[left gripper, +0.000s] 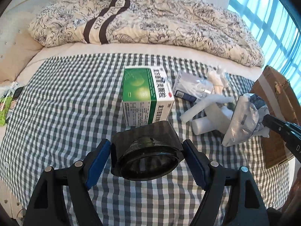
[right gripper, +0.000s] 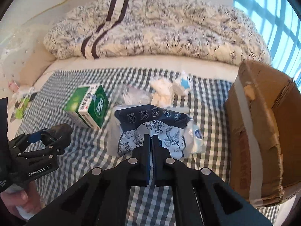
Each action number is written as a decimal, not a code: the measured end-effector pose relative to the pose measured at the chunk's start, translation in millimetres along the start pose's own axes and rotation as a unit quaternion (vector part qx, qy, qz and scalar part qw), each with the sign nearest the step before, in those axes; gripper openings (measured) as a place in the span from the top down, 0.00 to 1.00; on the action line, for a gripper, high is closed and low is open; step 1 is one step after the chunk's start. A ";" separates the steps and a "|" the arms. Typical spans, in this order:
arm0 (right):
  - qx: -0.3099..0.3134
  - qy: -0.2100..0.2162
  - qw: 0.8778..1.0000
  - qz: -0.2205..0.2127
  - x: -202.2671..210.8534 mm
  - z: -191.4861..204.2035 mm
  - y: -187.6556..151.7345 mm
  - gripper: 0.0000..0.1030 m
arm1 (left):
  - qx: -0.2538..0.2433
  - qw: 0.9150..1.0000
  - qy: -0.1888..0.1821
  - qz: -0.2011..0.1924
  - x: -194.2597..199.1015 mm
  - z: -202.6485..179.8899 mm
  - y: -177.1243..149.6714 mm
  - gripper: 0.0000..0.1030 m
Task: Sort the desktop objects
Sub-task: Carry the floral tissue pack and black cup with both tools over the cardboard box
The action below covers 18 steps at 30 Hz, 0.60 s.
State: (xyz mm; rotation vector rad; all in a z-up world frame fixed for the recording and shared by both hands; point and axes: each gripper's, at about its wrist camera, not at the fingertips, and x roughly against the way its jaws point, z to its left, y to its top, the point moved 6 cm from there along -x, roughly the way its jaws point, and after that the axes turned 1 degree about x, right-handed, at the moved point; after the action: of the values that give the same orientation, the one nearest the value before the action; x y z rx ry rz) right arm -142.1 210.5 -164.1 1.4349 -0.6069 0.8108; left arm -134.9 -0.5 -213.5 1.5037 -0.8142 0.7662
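**Both grippers loaded over the checked cloth**

Nearest the left wrist camera, the left gripper [left gripper: 146,162] has its blue-padded fingers [left gripper: 97,162] pressed against the two sides of a dark, round-mouthed holder [left gripper: 146,154], which sits squarely between them above the checked cloth [left gripper: 65,103]. Just beyond the holder stands a green and white medicine box [left gripper: 146,96], close to its far edge; whether the two touch cannot be told.

In the right wrist view, the right gripper [right gripper: 151,139] has its fingers drawn almost together, pinching the near edge of a flower-printed plastic packet [right gripper: 152,130] that stands out ahead of the tips. The packet is raised, to the right of the medicine box [right gripper: 88,105] and left of a taped cardboard box [right gripper: 263,131], which sits at the cloth's right side.

Farther back on the cloth lie white foam pieces [left gripper: 205,111], a clear-wrapped pack [left gripper: 190,88] and a small white toy [right gripper: 183,84]. Behind everything, a patterned quilt [left gripper: 150,18] is bunched across the bed.
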 end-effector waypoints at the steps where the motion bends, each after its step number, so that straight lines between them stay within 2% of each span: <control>1: -0.006 -0.001 1.000 -0.008 3.4 -2.7 0.8 0.99 | -0.001 1.000 0.000 -0.004 2.7 -2.2 0.5 0.22; 7: -0.030 0.016 0.998 -0.059 30.3 -9.5 5.6 0.99 | -0.003 0.999 -0.005 -0.037 24.2 -9.0 8.1 0.22; 18: -0.016 -0.012 0.992 -0.128 82.9 -5.8 5.6 0.99 | -0.009 0.994 -0.020 -0.111 81.9 -23.5 26.8 0.22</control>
State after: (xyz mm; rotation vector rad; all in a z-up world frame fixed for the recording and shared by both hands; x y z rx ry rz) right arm -97.0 225.9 -95.9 1.4583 -0.4402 0.5801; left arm -113.6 16.4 -128.4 1.5670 -0.6669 0.5638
